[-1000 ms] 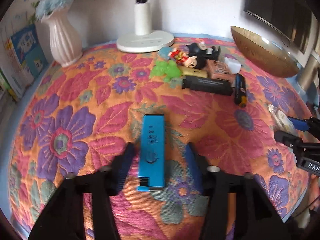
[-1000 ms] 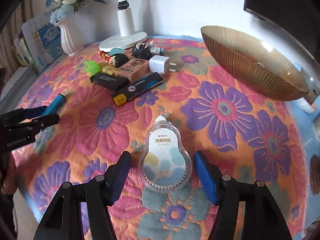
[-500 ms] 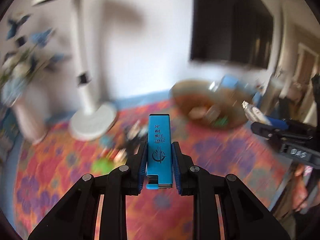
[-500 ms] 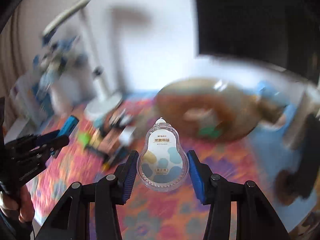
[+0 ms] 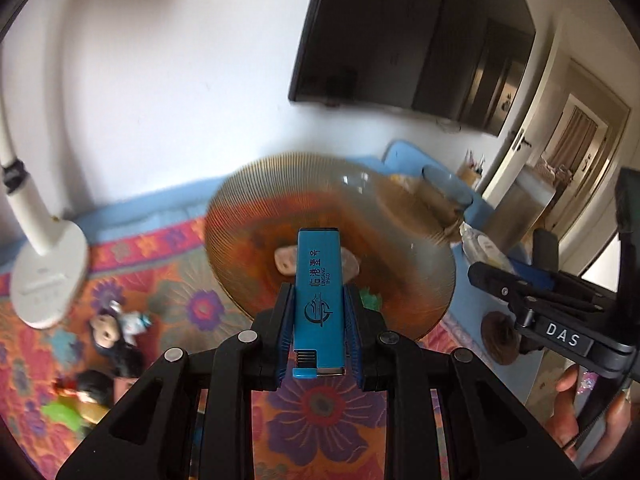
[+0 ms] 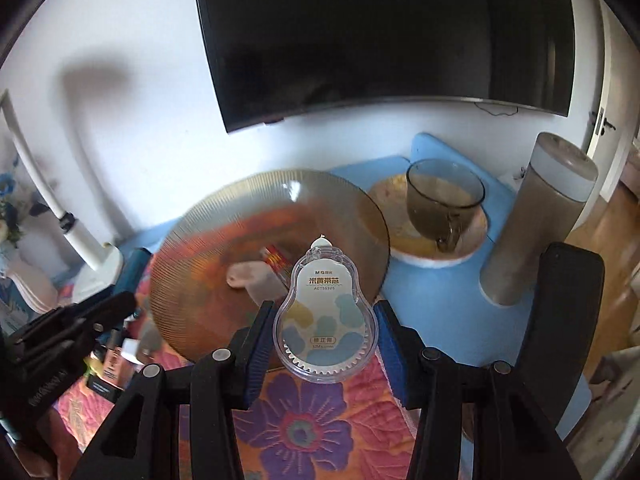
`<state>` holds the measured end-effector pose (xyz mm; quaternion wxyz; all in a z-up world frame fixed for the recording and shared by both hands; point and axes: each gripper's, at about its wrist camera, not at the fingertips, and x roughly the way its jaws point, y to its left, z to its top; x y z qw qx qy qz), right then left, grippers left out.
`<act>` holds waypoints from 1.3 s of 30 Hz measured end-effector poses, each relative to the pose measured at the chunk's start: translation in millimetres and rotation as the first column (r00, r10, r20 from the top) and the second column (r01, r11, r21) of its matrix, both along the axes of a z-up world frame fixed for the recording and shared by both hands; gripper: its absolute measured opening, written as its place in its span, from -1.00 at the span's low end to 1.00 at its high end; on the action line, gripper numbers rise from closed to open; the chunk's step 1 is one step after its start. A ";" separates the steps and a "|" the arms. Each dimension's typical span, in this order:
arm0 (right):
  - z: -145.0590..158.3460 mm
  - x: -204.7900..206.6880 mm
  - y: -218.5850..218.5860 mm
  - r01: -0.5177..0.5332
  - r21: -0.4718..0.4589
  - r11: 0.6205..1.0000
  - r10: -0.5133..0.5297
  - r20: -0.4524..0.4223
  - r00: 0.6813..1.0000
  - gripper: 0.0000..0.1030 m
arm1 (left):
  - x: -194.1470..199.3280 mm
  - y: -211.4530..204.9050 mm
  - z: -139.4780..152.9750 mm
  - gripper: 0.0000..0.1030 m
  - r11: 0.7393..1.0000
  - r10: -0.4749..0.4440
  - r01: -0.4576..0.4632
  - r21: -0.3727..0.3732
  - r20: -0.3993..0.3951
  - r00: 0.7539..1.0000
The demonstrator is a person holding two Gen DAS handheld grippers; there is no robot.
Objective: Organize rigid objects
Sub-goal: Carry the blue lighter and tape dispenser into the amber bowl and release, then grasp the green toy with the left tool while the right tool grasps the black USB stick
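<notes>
Hanging above a floral tablecloth (image 6: pixel 316 420), two hand-held grippers are shown, each from its own wrist camera. Only in the right wrist view are the whole dark screen (image 6: pixel 380 36) on the far wall, a glass cup (image 6: pixel 444 200) on a saucer, and a tall grey cylinder (image 6: pixel 536 220) at far right seen unblurred; only in the left wrist view are the white lamp base (image 5: pixel 48 276) at far left, small figurines (image 5: pixel 112 336) near it, and an open doorway (image 5: pixel 572 152) at far right recorded.

An amber ribbed glass bowl (image 6: pixel 208 240) is seen in both views, just beyond each gripper, with a pale object and other small items, too blurred to name, lying inside. Its near rim overhangs the cloth; blue mat is left bare to its right.

In the left gripper (image 5: pixel 318 312) a blue lighter (image 5: pixel 319 292) is pinched upright, the pads pressed against its long sides, its printed face toward the camera and its metal end nearest. In the right gripper (image 6: pixel 325 332) a clear pear-shaped correction tape (image 6: pixel 325 316) is clamped at its widest part, nozzle pointing away, toothed wheel nearest.

Each gripper is also caught at the edge of the other's view, the right one held by a hand (image 5: pixel 588 416).
</notes>
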<state>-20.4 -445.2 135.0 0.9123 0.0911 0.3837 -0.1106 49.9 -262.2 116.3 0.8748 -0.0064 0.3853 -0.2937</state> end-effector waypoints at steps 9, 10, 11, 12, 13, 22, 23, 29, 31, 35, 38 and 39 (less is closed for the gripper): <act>-0.2 2.3 -18.7 0.094 -0.015 0.995 -0.094 0.016 0.995 0.17 | -5.7 15.8 13.1 0.59 0.999 0.044 -0.045 0.011 0.075 0.996; 1.8 -0.7 -19.8 0.097 -0.010 0.995 -0.097 0.028 0.995 0.17 | -7.8 25.1 17.1 0.60 0.998 0.059 -0.058 -0.012 0.091 0.994; 4.3 -5.4 -19.5 0.097 0.000 0.995 -0.097 0.040 0.995 0.17 | -12.0 38.7 21.5 0.60 0.997 0.074 -0.070 -0.037 0.091 0.993; 6.8 -9.4 -18.4 0.093 0.011 0.996 -0.094 0.052 0.994 0.17 | -13.4 48.3 23.4 0.60 0.996 0.084 -0.080 -0.048 0.086 0.993; 8.4 -11.7 -16.8 0.089 0.016 0.996 -0.090 0.060 0.994 0.17 | -16.1 57.5 25.7 0.60 0.994 0.096 -0.092 -0.056 0.084 0.992; 31.6 -28.6 50.5 -0.089 0.037 0.995 0.082 0.156 0.984 0.19 | -69.7 176.2 55.9 0.61 0.951 0.308 -0.299 -0.074 0.174 0.935; 32.4 -29.7 60.5 -0.117 0.040 0.992 0.109 0.168 0.980 0.20 | -75.6 186.7 56.4 0.63 0.944 0.330 -0.323 -0.068 0.186 0.925; -5.0 -31.4 130.7 -0.280 0.051 0.959 0.266 0.192 0.945 0.70 | -95.4 248.9 7.4 0.85 0.866 0.498 -0.499 -0.034 0.138 0.856; -35.1 -29.1 153.4 -0.323 0.049 0.945 0.311 0.175 0.934 0.70 | -92.4 256.9 -28.2 0.85 0.861 0.508 -0.509 -0.007 0.077 0.858; -89.0 -19.8 184.0 -0.360 0.027 0.932 0.358 0.068 0.931 0.70 | -89.9 268.3 -87.0 0.84 0.849 0.528 -0.528 0.015 -0.021 0.849; -103.2 -15.7 189.0 -0.358 0.015 0.934 0.357 0.014 0.934 0.70 | -93.2 279.1 -86.5 0.85 0.850 0.521 -0.523 -0.063 -0.048 0.852; -101.8 -16.5 187.5 -0.357 0.016 0.934 0.357 0.026 0.934 0.70 | -96.4 280.4 -86.7 0.86 0.841 0.535 -0.537 -0.072 -0.037 0.844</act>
